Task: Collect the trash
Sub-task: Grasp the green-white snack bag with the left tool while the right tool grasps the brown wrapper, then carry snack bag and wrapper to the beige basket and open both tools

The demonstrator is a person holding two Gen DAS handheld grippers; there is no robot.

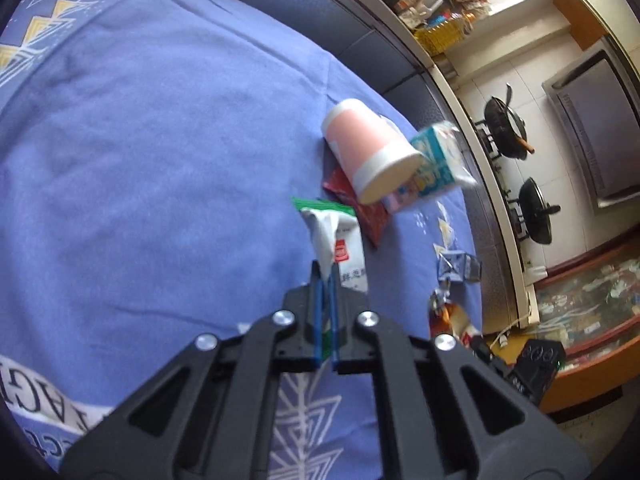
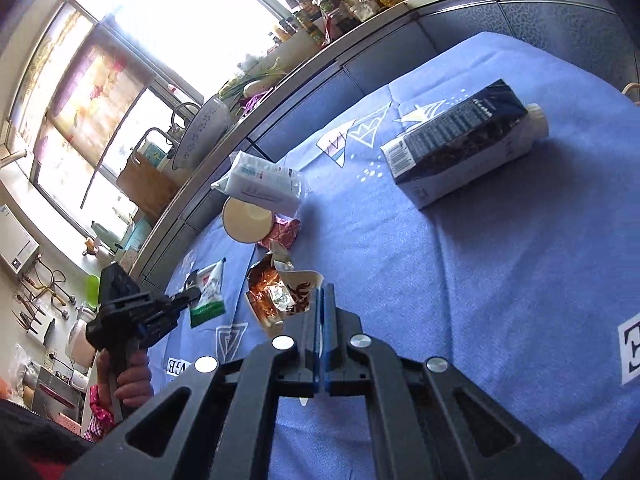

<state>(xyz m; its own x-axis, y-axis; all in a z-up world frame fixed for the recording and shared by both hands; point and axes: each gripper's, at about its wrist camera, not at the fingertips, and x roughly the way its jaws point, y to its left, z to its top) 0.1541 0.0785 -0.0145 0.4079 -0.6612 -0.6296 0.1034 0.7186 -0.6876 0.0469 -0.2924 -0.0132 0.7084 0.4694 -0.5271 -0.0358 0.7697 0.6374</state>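
My left gripper point(image 1: 326, 276) is shut on a white and green wrapper point(image 1: 340, 240) and holds it above the blue tablecloth point(image 1: 140, 160). Beyond it lie a pink paper cup point(image 1: 368, 148) on its side, a red wrapper point(image 1: 360, 208) and a blue tissue pack point(image 1: 436, 160). My right gripper point(image 2: 323, 292) is shut on a crumpled orange foil snack bag point(image 2: 276, 296). In the right wrist view I see the left gripper point(image 2: 188, 294) with the white and green wrapper point(image 2: 210, 294), the cup point(image 2: 248, 220), the red wrapper point(image 2: 282, 234) and the tissue pack point(image 2: 262, 184).
A dark milk carton point(image 2: 460, 144) lies on its side at the far right of the cloth point(image 2: 480, 280). A small blue folded carton point(image 1: 456, 266) lies near the table edge. A kitchen counter with a stove and pans point(image 1: 508, 128) runs behind.
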